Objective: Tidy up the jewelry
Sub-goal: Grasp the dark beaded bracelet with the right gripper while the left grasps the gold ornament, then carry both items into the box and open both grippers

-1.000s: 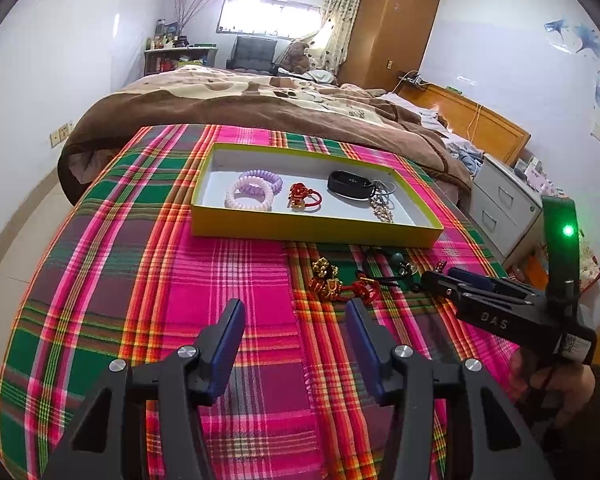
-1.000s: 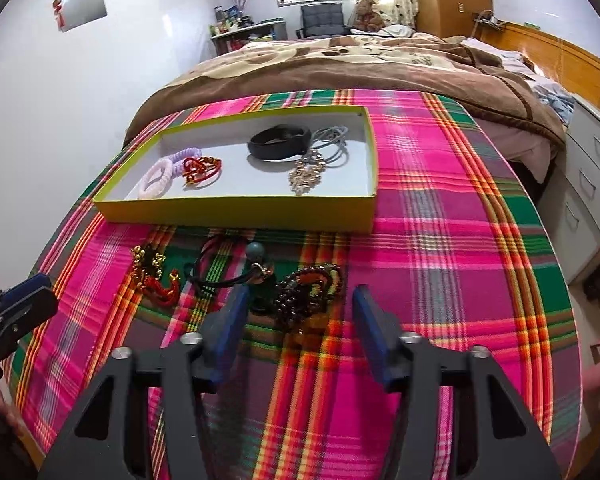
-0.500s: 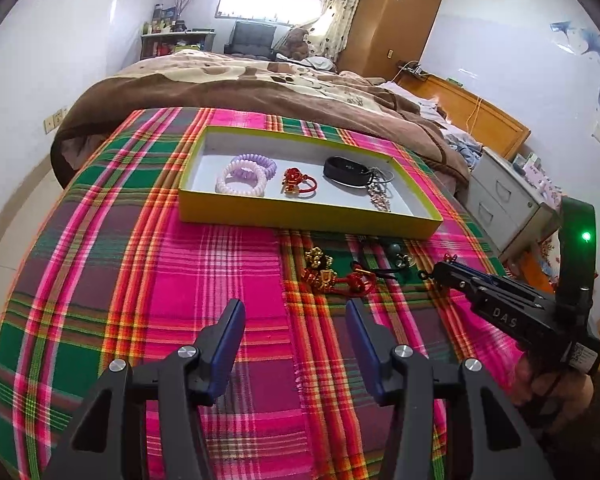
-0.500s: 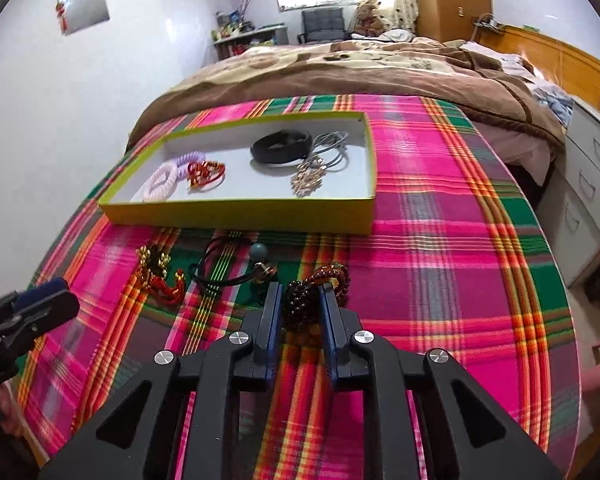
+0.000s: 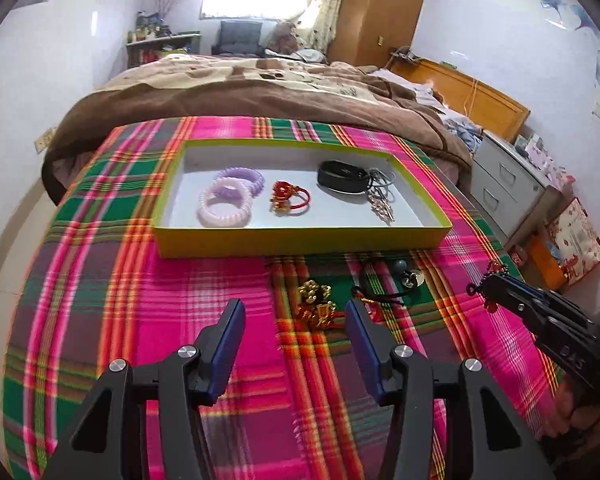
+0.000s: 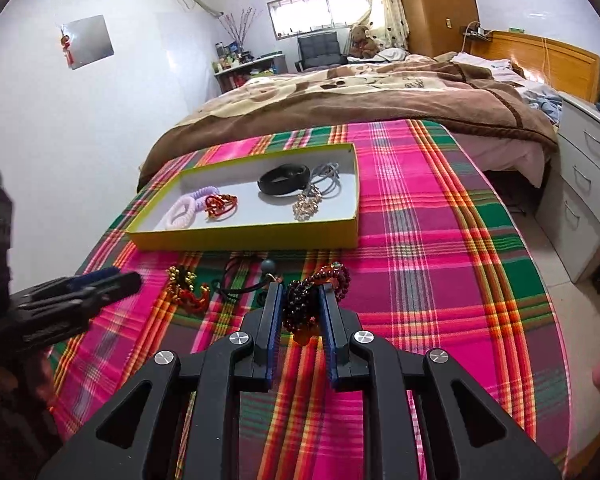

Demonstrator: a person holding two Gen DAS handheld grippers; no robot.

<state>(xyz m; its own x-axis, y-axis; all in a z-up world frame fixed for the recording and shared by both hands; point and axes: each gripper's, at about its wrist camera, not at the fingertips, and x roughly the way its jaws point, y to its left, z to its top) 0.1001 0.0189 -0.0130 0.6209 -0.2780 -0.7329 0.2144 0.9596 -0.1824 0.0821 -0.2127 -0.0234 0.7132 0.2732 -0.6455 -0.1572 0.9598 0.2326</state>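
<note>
The right tongs (image 6: 300, 300) have been closed from wide apart and are now clamped on the dark garnet-bead bracelet (image 6: 314, 292); the yellow-rimmed cardboard tray (image 6: 244, 236) lies ahead and slightly left, long axis crosswise; the left tongs (image 5: 296, 320) are held apart, empty.

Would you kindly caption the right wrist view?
Right tool grips a dark beaded bracelet near the yellow tray.

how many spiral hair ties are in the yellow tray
2, both at the yellow tray's left end: a pale pink spiral tie in front, a purple spiral tie just behind, overlapping it. None looks hidden.
</note>
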